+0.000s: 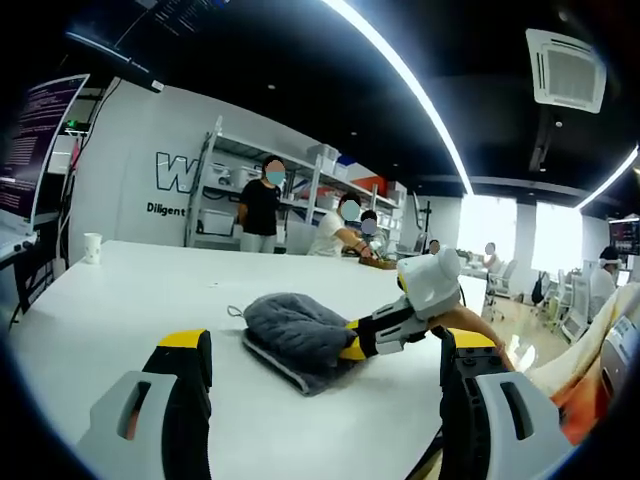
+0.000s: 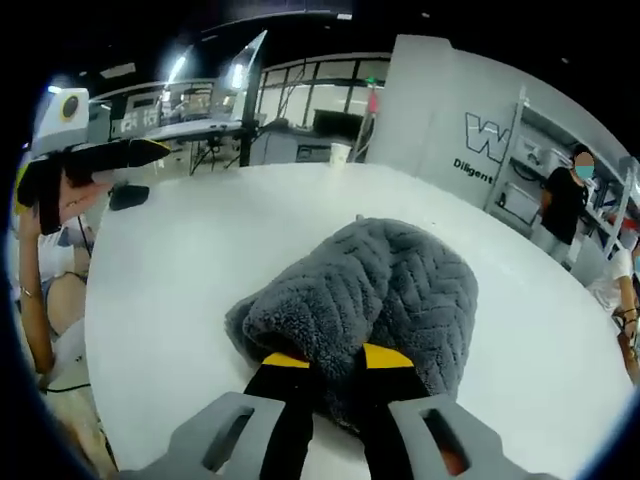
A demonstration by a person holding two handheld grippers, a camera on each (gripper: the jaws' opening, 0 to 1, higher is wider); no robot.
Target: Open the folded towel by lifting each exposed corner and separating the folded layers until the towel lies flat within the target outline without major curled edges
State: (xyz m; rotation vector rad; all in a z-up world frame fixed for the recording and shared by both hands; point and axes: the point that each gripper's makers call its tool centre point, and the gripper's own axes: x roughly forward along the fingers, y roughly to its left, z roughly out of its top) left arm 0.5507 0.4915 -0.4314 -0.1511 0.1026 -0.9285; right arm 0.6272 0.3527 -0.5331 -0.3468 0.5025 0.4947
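The grey towel (image 2: 370, 300) lies bunched and folded at the centre of the right gripper view, on the white counter (image 2: 180, 270); in the left gripper view it sits just below the middle of the frame. The right gripper (image 2: 338, 360) has its yellow-tipped fingers (image 2: 285, 358) clenched on the towel's near edge — the pile bulges over both tips. In the left gripper view that same gripper reaches in from the right and meets the towel's right end. The left gripper (image 1: 325, 375) hangs near the lower edge of its own view, fingers spread wide and grasping nothing, well apart from the cloth.

To do this step well, the right grip should probably hold one layer only — not the whole fold — and lift slowly while the free gripper pins the far side.
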